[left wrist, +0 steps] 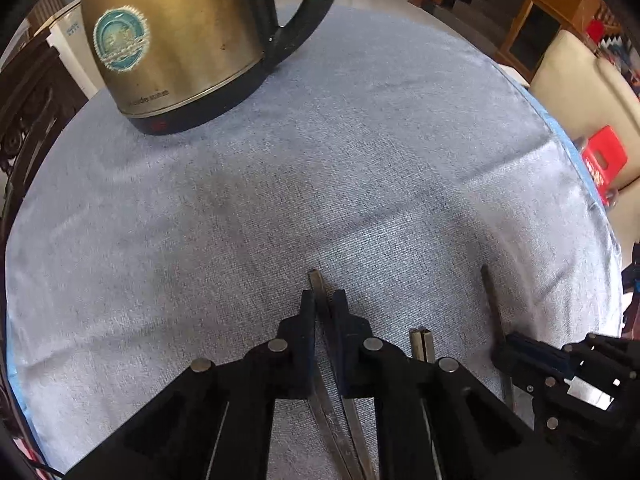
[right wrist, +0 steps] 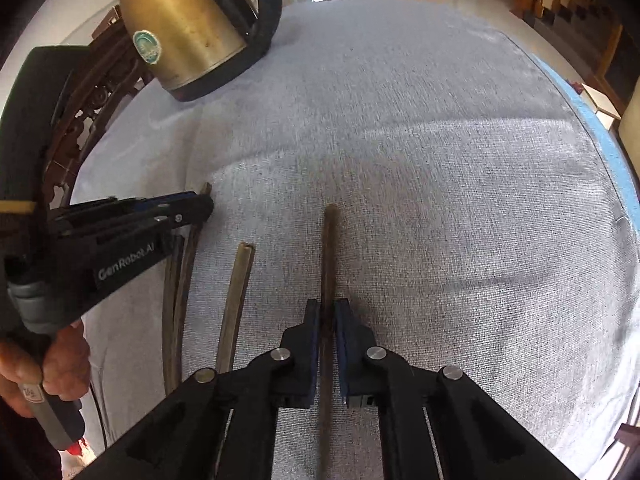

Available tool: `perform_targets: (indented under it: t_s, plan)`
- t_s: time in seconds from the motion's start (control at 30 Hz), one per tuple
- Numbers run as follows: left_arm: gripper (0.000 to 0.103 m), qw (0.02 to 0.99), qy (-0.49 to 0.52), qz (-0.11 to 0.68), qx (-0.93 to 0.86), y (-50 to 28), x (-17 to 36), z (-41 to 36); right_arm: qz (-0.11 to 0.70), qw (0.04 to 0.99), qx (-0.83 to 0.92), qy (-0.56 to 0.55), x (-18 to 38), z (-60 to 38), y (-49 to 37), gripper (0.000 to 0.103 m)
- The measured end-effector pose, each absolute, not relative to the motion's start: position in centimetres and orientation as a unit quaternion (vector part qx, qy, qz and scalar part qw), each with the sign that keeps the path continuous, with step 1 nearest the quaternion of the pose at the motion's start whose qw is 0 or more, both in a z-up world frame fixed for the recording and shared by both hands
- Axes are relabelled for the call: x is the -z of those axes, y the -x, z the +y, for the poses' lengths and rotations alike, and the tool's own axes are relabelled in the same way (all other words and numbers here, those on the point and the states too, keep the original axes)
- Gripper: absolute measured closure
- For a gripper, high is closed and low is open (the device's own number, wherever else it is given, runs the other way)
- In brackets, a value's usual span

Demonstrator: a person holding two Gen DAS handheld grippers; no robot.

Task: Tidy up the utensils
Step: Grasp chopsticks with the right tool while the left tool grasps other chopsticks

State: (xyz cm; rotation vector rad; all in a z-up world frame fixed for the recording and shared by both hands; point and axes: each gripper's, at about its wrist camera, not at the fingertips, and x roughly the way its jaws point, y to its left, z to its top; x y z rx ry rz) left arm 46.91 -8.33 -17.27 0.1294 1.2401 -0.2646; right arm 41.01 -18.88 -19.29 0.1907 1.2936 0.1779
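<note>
Several dark chopsticks lie on the grey tablecloth [left wrist: 280, 184]. My left gripper [left wrist: 323, 300] is shut on a pair of chopsticks [left wrist: 318, 284] whose tips stick out past the fingers; this pair shows in the right wrist view [right wrist: 184, 276]. A second pair [left wrist: 422, 346] lies loose between the grippers, also in the right wrist view [right wrist: 236, 300]. My right gripper [right wrist: 327, 312] is shut on a single chopstick [right wrist: 329, 248], pointing forward; it shows in the left wrist view [left wrist: 490, 300]. The left gripper appears at the left of the right wrist view [right wrist: 192, 208].
A brass electric kettle [left wrist: 176, 36] with a black handle stands at the far left of the table; it also shows in the right wrist view [right wrist: 188, 28]. A carved wooden chair [right wrist: 92, 112] is beyond the left edge. A red stool [left wrist: 604, 156] sits off the right edge.
</note>
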Motion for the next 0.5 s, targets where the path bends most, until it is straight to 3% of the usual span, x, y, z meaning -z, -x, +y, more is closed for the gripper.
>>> perform_targets:
  t_s: [0.13,0.5]
  plan:
    - [0.097,0.817,-0.022,0.563,0.126,-46.2,16.1,-6.9,0.584,0.799,-0.089,-0.112,19.1,-19.6,-39.7,0.095]
    - [0.098,0.889,0.010,0.431,0.153,-37.9,4.9,-3.8,0.463,0.867,-0.112,-0.148,11.8,-22.5,-32.8,0.095]
